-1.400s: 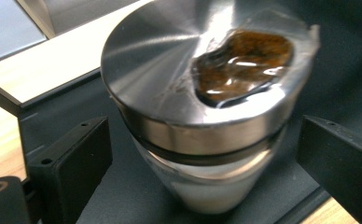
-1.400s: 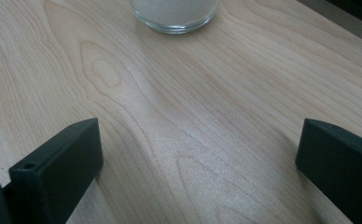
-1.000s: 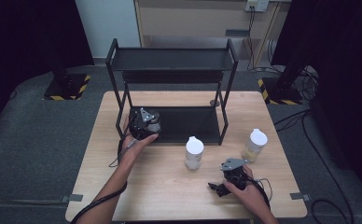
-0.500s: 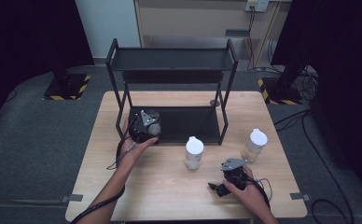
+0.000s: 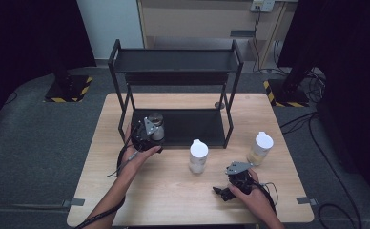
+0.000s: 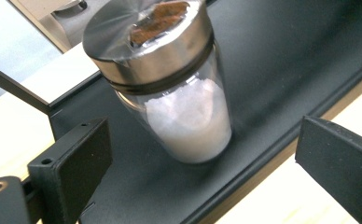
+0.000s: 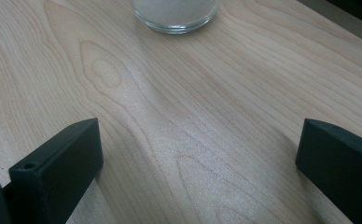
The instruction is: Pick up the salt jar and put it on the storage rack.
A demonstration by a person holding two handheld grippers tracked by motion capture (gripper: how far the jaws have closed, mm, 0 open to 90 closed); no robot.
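On the black lower shelf (image 5: 192, 128) of the rack, a glass jar (image 6: 174, 88) of white powder with a metal lid stands upright, the left hand-held gripper (image 6: 207, 154) spread wide around it without touching. Near the counter's (image 5: 173, 200) front edge, the right hand-held gripper (image 7: 198, 163) is also wide open and empty, facing the white-capped jar (image 5: 198, 156).
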